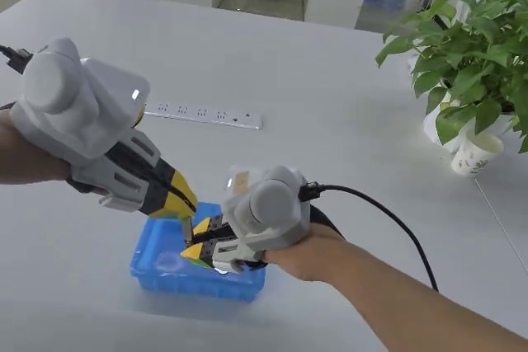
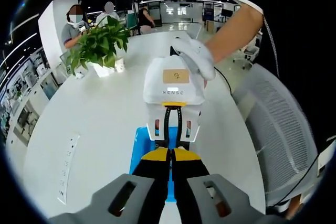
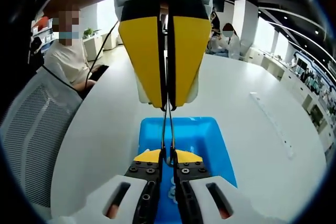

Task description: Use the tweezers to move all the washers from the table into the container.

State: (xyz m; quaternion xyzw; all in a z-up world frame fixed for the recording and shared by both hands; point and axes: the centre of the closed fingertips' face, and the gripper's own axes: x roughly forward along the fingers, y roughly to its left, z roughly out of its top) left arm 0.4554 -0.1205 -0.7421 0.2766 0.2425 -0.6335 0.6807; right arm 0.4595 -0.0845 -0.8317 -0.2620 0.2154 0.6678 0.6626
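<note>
tweezers are hovering just above the blue container. left gripper is clamping one end, yellow jaws nearly closed. right gripper is pinching the other end, jaws almost touching. blue container is sitting on the white table, power strip lying beyond it.

My left gripper and right gripper are pale grey shells with black midsections and yellow fingers. A black cable leaves the right one, whose black finger mounts carry small screws.
</note>
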